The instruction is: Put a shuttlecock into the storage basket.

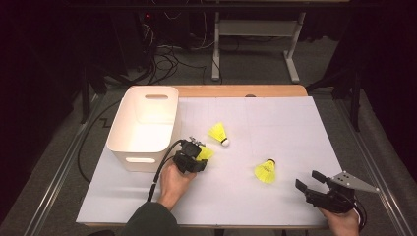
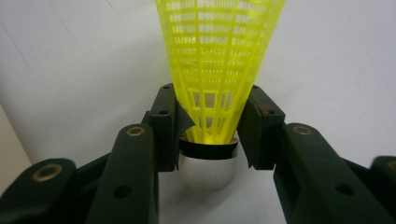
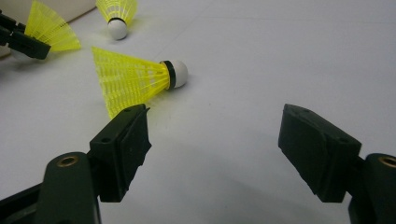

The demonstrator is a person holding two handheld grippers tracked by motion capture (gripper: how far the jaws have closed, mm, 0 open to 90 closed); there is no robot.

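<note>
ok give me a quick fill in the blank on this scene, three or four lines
1. The left tongs grip a ____ shuttlecock.
2. The right tongs stand ____ with nothing between them.
3. The table bears ____ shuttlecocks in all.
4. The bin at the left is ____ in colour.

Missing words: yellow; open; three; white

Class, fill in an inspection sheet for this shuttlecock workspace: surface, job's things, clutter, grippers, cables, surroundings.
Surface: white sheet covering the wooden table.
Job's things: held shuttlecock; two loose shuttlecocks, far one and near one, lying on their sides; white bin, nothing seen inside.
Clutter: nothing seen.
Grippers: left gripper has its fingers pressing the held shuttlecock just above its cork; right gripper open, holding nothing.
Cables: black cable trailing from the left gripper; tangled wires on the floor.
Surroundings: dark room, grey table frame behind.
</note>
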